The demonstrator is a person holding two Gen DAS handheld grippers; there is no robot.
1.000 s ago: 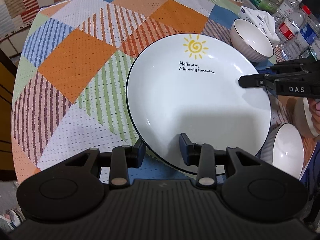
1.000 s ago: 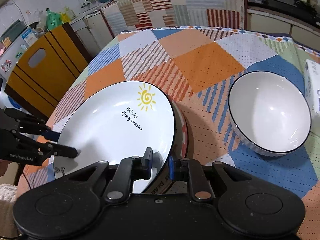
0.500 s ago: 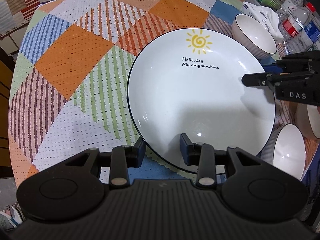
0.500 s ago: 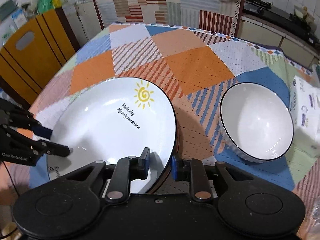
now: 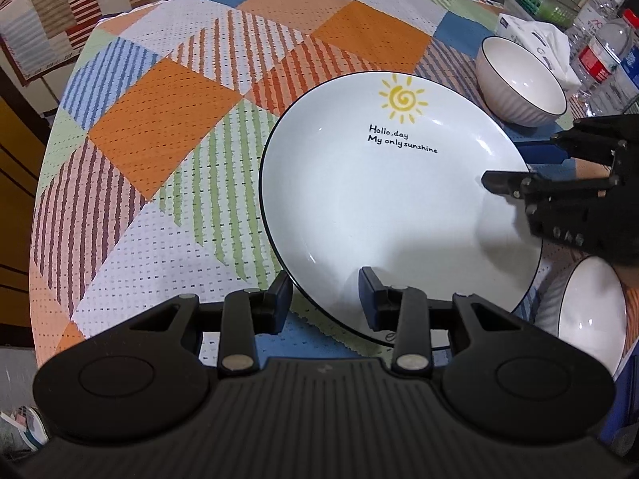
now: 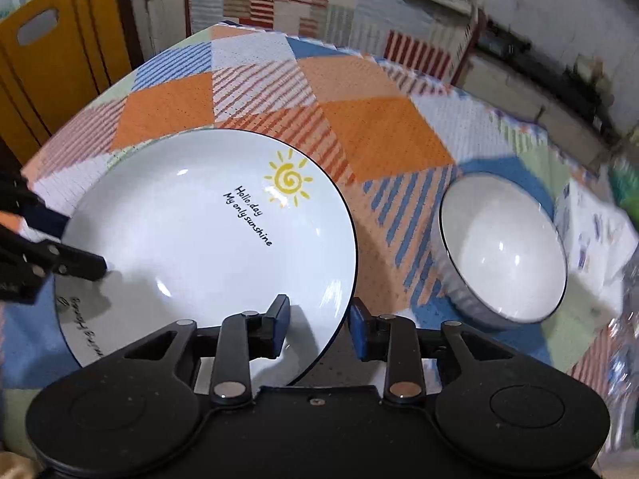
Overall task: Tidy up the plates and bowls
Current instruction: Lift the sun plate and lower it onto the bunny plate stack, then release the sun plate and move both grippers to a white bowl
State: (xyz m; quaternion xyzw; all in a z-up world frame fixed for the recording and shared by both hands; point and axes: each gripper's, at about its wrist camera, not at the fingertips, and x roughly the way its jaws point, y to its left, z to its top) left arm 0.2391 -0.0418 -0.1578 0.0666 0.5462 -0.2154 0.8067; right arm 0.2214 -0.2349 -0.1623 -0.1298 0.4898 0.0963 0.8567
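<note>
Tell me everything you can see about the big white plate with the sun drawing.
The plate is round, shallow and glossy white, apparently ceramic, with a thin dark rim line. It bears a yellow spiral sun, the words "Hollo,day My only sunshine", and more script near one edge. It lies face up and empty on the patchwork tablecloth. The left gripper straddles its near rim, one finger inside and one outside; whether the pads press cannot be told. The right gripper straddles the opposite rim with its jaws opening.

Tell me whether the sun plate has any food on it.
Empty. The sun plate shows only bare white glaze, its printed sun and lettering, and gripper shadows in both wrist views.
</note>
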